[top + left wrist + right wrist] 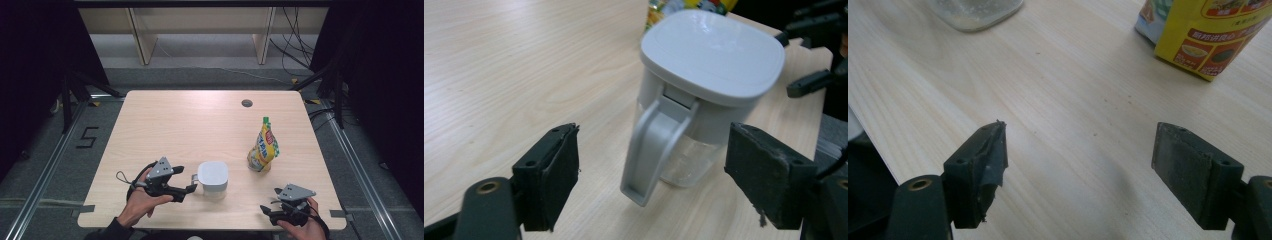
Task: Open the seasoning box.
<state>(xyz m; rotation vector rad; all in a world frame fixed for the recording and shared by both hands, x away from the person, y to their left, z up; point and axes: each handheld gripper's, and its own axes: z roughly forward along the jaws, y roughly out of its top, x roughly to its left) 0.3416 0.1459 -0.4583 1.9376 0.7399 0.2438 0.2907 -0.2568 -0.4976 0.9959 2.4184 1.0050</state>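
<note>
A clear jug (213, 179) with a pale grey lid (711, 50) stands on the wooden table (190, 125) near its front edge. Its grey handle (649, 150) points at my left gripper (186, 180), which is open. The handle lies between the two wide jaws (654, 140), and neither pad touches it. A yellow pouch with a green cap (263, 147) stands upright to the right of the jug. My right gripper (267, 210) rests low at the front right of the table, open with nothing between its jaws (1080, 135). The pouch (1208, 35) and the jug's base (973, 12) lie beyond it.
A small round hole (246, 103) sits in the table near the far edge. The other gripper (814, 50) appears past the jug in the left gripper view. Light wooden shelving (200, 30) and cables stand on the floor behind the table.
</note>
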